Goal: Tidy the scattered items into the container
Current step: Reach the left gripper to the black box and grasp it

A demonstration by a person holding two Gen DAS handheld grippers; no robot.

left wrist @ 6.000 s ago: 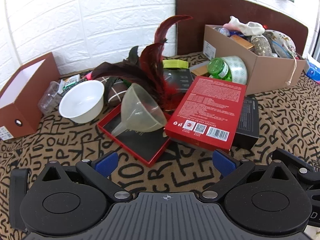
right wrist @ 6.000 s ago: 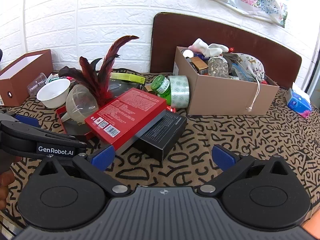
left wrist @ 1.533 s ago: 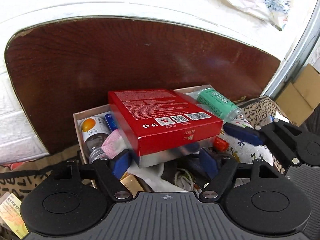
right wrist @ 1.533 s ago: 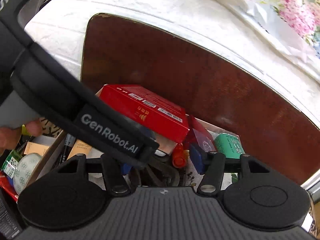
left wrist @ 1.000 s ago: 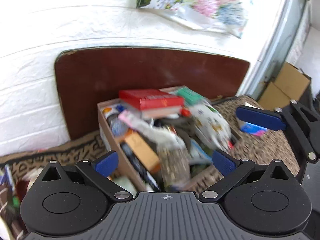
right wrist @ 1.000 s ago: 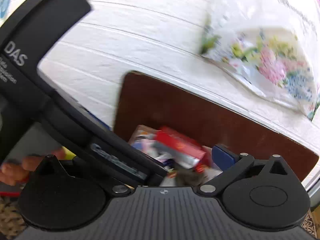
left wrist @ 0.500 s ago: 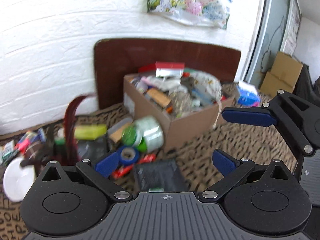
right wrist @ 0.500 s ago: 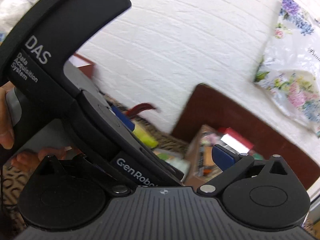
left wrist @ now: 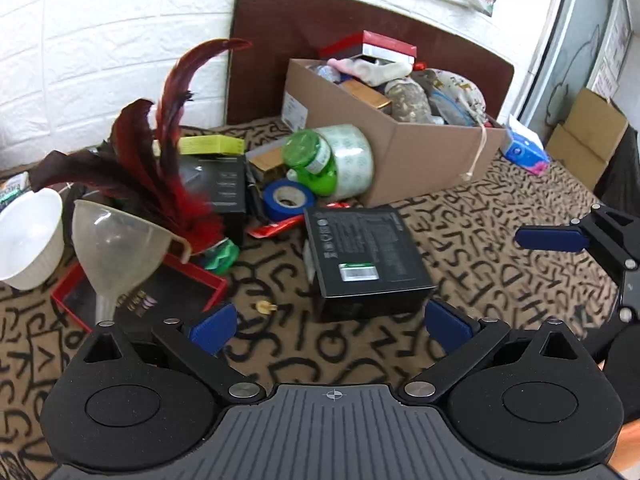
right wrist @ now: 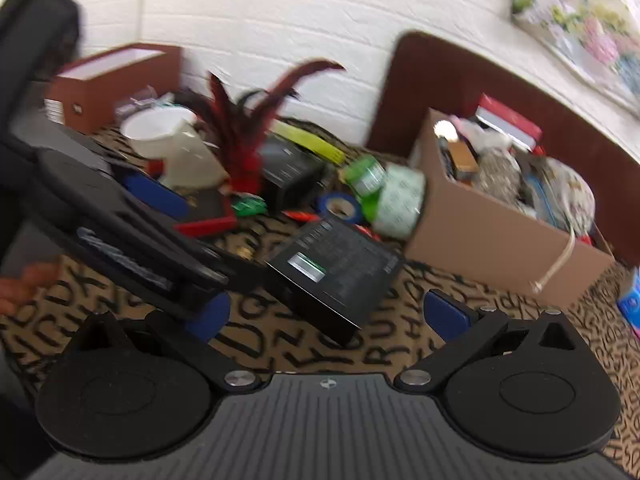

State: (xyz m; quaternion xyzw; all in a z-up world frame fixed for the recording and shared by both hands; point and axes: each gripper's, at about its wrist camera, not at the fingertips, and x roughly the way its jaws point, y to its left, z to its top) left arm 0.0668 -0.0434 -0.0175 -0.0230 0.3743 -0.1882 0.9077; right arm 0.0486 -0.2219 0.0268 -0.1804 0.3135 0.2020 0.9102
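Left wrist view shows my left tool [left wrist: 326,322] spread wide and empty over the black box [left wrist: 366,260] lying near the carton [left wrist: 420,160], my right tool [right wrist: 326,314] likewise released, so next I should straddle that box and clench.

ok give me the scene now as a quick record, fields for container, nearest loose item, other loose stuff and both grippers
container: cardboard box, heaped, red box on top
nearest loose item: black box, flat on the lettered cloth
other loose items: blue tape roll, funnel, white bowl, red feathers
left gripper: open, empty
right gripper: open, empty
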